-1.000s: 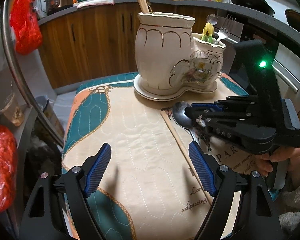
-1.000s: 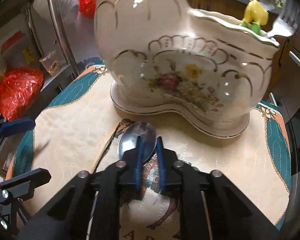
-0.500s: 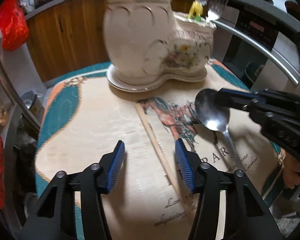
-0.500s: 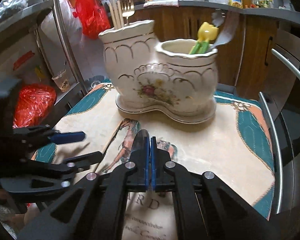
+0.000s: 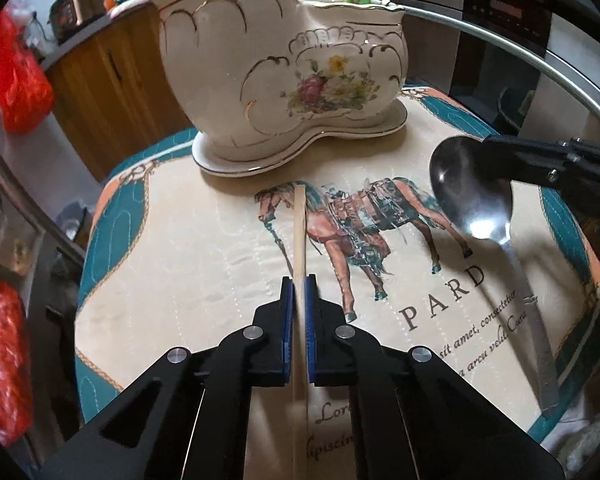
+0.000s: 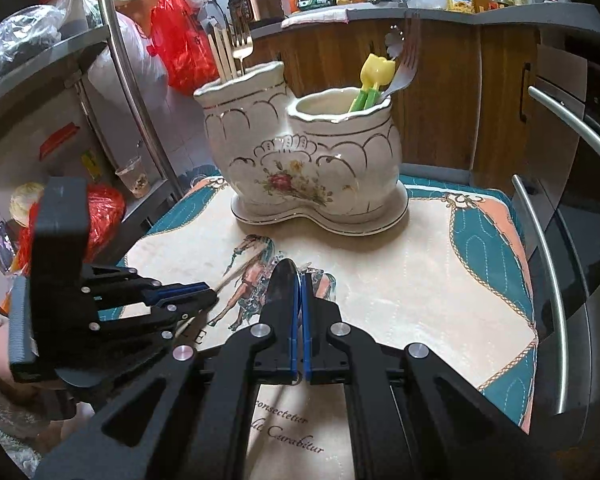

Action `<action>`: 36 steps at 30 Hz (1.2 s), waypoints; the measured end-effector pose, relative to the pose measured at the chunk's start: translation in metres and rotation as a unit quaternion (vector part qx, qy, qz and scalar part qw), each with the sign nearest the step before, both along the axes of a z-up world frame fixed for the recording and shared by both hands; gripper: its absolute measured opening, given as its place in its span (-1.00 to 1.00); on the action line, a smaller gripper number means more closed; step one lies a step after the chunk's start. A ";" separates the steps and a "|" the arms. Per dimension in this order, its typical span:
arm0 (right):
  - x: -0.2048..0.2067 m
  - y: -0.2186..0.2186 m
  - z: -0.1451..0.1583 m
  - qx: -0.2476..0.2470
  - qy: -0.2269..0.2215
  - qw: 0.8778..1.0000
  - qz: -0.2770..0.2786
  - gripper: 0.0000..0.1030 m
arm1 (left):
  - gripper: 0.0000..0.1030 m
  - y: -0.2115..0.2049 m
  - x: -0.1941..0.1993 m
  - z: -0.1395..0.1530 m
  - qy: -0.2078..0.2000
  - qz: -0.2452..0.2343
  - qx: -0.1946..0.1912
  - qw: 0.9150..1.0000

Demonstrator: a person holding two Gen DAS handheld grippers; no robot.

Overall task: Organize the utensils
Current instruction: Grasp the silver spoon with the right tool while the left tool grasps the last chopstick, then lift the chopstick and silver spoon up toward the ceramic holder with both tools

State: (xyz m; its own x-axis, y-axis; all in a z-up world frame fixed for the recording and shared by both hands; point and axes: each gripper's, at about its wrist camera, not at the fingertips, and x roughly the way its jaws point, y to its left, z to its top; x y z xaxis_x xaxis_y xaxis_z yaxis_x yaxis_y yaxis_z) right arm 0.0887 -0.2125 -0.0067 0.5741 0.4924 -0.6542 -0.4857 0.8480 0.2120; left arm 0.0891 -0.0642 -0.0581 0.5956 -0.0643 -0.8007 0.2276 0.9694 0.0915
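Two-part ceramic holder [image 6: 308, 172] at the far side of the printed cloth [image 6: 428, 280], cream with gold scrolls and a flower spray, standing on its own moulded base. Taller compartment on the left in the right wrist view: pale wooden chopsticks [image 6: 223, 54] and a gold fork [image 6: 242, 50], upright. Lower compartment on the right: a yellow-topped utensil with green stems [image 6: 370, 84] and a silver fork [image 6: 400, 76], leaning rightward (a flower-shaped metal end also pokes up behind, too blurred to name).

Left gripper [image 5: 299, 288] pressed together on a single wooden chopstick [image 5: 299, 236] lying on the cloth, tip toward the holder. Right gripper [image 6: 299, 284] clamped on the rim of a steel spoon's [image 5: 474, 196] bowl, handle trailing down to the cloth.
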 end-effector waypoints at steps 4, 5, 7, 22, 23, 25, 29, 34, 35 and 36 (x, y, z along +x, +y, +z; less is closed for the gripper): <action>-0.003 -0.004 0.006 0.005 -0.010 1.000 0.000 -0.97 | -0.88 0.007 0.000 0.000 -0.001 0.001 -0.020 1.000; -0.004 -0.005 0.008 0.007 -0.013 1.000 -0.001 -0.97 | -0.88 0.008 0.000 0.001 -0.001 0.001 -0.022 1.000; -0.005 -0.007 0.012 0.011 -0.019 1.000 -0.003 -0.97 | -0.88 0.014 -0.001 0.005 -0.006 -0.003 -0.031 0.999; 0.000 -0.009 0.065 0.034 -0.112 0.993 -0.028 -0.97 | -0.88 0.054 -0.022 0.087 -0.126 -0.002 -0.115 0.985; 0.001 -0.008 0.067 0.035 -0.115 0.992 -0.029 -0.97 | -0.88 0.054 -0.023 0.092 -0.134 -0.003 -0.117 0.984; 0.003 -0.007 0.074 0.040 -0.123 0.991 -0.030 -0.97 | -0.88 0.055 -0.026 0.102 -0.146 -0.006 -0.123 0.982; 0.008 -0.006 0.091 0.043 -0.148 0.987 -0.038 -0.97 | -0.88 0.055 -0.027 0.125 -0.178 -0.024 -0.148 0.973; 0.023 -0.008 0.129 0.050 -0.204 0.975 -0.068 -0.97 | -0.88 0.052 -0.004 0.167 -0.243 -0.044 -0.179 0.952; 0.029 -0.009 0.138 0.052 -0.218 0.971 -0.080 -0.97 | -0.88 0.051 0.004 0.175 -0.255 -0.050 -0.186 0.947; 0.033 -0.010 0.143 0.052 -0.225 0.969 -0.088 -0.97 | -0.88 0.051 0.014 0.182 -0.271 -0.055 -0.198 0.941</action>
State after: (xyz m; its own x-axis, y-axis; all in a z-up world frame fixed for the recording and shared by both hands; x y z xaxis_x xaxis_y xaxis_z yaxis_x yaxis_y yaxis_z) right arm 0.1219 -0.2223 0.1363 0.8703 0.4114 -0.2708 -0.3992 0.9112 0.1015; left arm 0.1030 -0.0137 0.1244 0.8817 -0.3781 -0.2824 0.3519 0.9255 -0.1403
